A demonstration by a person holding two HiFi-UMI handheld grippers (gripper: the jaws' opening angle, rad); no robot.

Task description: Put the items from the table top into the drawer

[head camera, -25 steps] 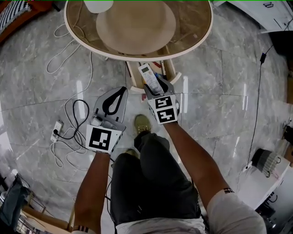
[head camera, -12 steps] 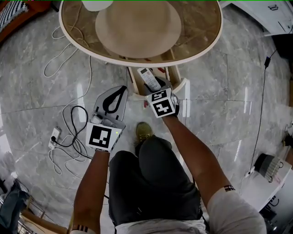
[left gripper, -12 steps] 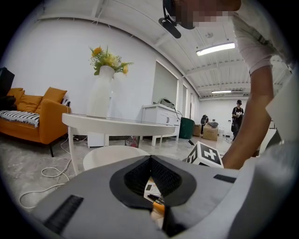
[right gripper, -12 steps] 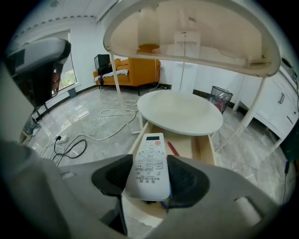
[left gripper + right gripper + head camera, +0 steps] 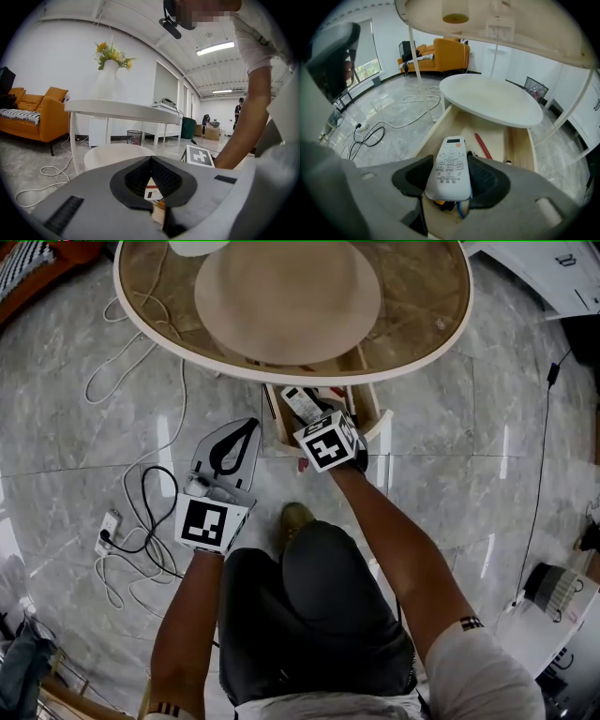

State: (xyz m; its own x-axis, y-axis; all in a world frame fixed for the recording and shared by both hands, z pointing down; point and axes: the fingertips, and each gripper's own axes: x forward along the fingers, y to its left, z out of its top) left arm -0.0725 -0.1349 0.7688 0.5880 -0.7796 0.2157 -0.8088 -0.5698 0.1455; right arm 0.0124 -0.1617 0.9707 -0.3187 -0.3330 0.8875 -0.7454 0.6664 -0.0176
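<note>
A: Why is your right gripper (image 5: pixel 449 161) tipped down?
B: You're clamped on the remote (image 5: pixel 451 176), lower middle of the frame, over the open drawer (image 5: pixel 433 136), probably to drop it in. Your left gripper (image 5: pixel 151 160) is closed and empty, off to the side.

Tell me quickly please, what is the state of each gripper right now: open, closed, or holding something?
Left gripper: closed, holding nothing.
Right gripper: closed on the remote.

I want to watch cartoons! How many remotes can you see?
1. The white remote is gripped in the right tool, over the open drawer. More could be hidden deeper in the drawer.
</note>
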